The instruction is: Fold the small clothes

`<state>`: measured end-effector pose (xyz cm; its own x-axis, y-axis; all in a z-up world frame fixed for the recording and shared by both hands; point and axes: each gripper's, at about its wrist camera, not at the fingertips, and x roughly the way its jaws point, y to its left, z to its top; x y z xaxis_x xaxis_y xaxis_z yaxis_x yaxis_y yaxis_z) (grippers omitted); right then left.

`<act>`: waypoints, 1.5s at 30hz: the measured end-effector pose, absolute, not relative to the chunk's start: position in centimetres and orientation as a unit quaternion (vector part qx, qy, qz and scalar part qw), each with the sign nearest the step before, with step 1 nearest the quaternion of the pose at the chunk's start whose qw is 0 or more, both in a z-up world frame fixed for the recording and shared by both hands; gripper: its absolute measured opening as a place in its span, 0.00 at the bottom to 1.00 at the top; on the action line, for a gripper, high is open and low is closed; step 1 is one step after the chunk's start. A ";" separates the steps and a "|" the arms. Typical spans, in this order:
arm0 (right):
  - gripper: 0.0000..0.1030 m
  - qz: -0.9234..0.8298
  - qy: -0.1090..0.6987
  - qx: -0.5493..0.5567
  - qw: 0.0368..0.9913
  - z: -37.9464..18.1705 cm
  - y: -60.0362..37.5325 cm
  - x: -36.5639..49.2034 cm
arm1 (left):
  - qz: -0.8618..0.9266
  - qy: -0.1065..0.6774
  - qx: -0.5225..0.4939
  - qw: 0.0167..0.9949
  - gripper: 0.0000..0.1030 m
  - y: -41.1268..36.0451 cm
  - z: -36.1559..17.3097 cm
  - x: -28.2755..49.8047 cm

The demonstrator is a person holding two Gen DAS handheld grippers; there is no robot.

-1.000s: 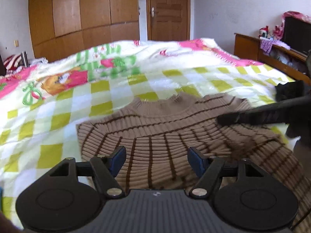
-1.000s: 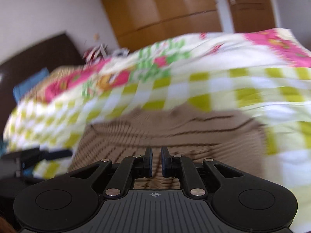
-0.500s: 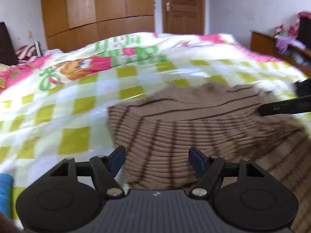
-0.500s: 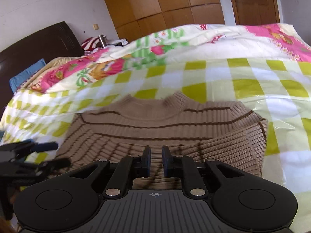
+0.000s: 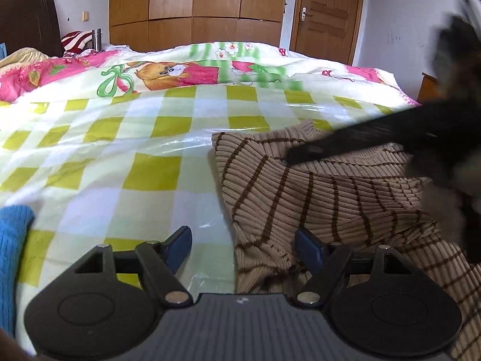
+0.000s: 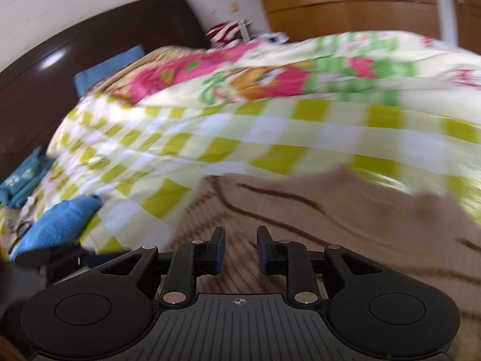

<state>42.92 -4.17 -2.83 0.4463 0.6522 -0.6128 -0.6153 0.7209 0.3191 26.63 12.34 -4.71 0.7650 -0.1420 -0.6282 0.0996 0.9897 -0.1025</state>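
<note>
A tan ribbed sweater with dark brown stripes [image 5: 315, 192] lies partly folded on the checked bed cover; it also shows, blurred, in the right wrist view [image 6: 345, 219]. My left gripper [image 5: 243, 248] is open and empty, low over the sweater's left hem edge. My right gripper [image 6: 239, 251] has its jaws parted a little, with nothing between them, just above the sweater. In the left wrist view its dark fingers [image 5: 345, 143] reach across the sweater near the collar.
The bed cover [image 5: 144, 144] is yellow-green checked with a pink cartoon print at the back. A blue knit cloth [image 5: 12, 240] lies at the left edge; it also shows in the right wrist view [image 6: 57, 225]. A dark headboard [image 6: 60, 69], wardrobe [image 5: 195, 9] and door [image 5: 327, 15] stand behind.
My right gripper's jaws have parted from shut and it has swung left across the sweater. My left gripper has shifted left to the sweater's edge; the sweater side now lies folded over.
</note>
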 end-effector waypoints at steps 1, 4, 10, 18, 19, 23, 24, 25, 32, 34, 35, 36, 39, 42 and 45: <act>0.26 0.382 0.374 0.017 0.845 -3.0 -3.0 43.4 | -0.068 0.337 -0.033 0.938 0.86 12.5 -4.8 26.6; 0.31 0.391 0.374 -0.002 0.841 -3.2 -0.3 44.1 | -0.073 0.332 -0.030 0.940 0.86 12.7 -4.9 26.3; 0.03 0.370 0.375 -0.038 0.849 -3.5 2.7 44.2 | -0.056 0.325 -0.028 0.944 0.86 13.1 -5.2 26.2; 0.07 0.361 0.371 -0.047 0.854 -4.5 4.6 44.4 | -0.038 0.333 -0.024 0.942 0.86 13.3 -5.5 25.9; 0.08 0.358 0.366 -0.040 0.858 -4.3 4.2 44.1 | -0.039 0.332 -0.021 0.942 0.86 13.2 -5.3 25.8; 0.12 0.336 0.322 -0.017 0.885 -1.9 0.7 42.4 | -0.040 0.327 -0.023 0.944 0.86 13.0 -4.8 25.4; 0.12 0.332 0.309 -0.016 0.891 -1.2 -0.6 41.5 | -0.038 0.326 -0.021 0.944 0.86 13.0 -4.7 25.3; 0.12 0.329 0.299 -0.015 0.895 -0.7 -2.1 40.7 | -0.037 0.323 -0.018 0.946 0.86 13.0 -4.6 25.2; 0.15 0.226 0.302 -0.024 0.926 -2.0 -14.1 35.5 | -0.041 0.324 0.026 0.945 0.86 11.4 -4.7 26.0; 0.15 0.169 0.323 -0.046 0.930 -3.9 -17.0 36.1 | -0.042 0.341 0.033 0.939 0.89 11.0 -5.6 27.0; 0.10 0.147 0.331 -0.066 0.930 -5.1 -18.1 36.6 | -0.044 0.343 0.029 0.938 0.90 11.0 -5.9 27.2; 0.08 0.138 0.327 -0.068 0.932 -5.7 -19.1 36.9 | -0.046 0.344 0.026 0.938 0.92 11.1 -5.9 27.4; 0.10 0.131 0.327 -0.020 0.936 -4.3 -20.9 36.7 | -0.043 0.350 0.036 0.935 0.92 11.3 -5.6 27.4; 0.17 0.130 0.311 -0.035 0.941 -2.8 -21.4 34.6 | -0.031 0.345 0.038 0.937 0.90 11.2 -4.4 26.5; 0.17 0.163 0.301 -0.024 0.939 -2.0 -21.7 32.5 | -0.037 0.320 0.051 0.945 0.90 10.0 -3.2 25.3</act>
<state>32.49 -21.65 -2.04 0.7656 0.2927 -0.5729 -0.3210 0.9455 0.0541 25.33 10.01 -3.24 0.7925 -0.0365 -0.6087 0.1016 0.9922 0.0729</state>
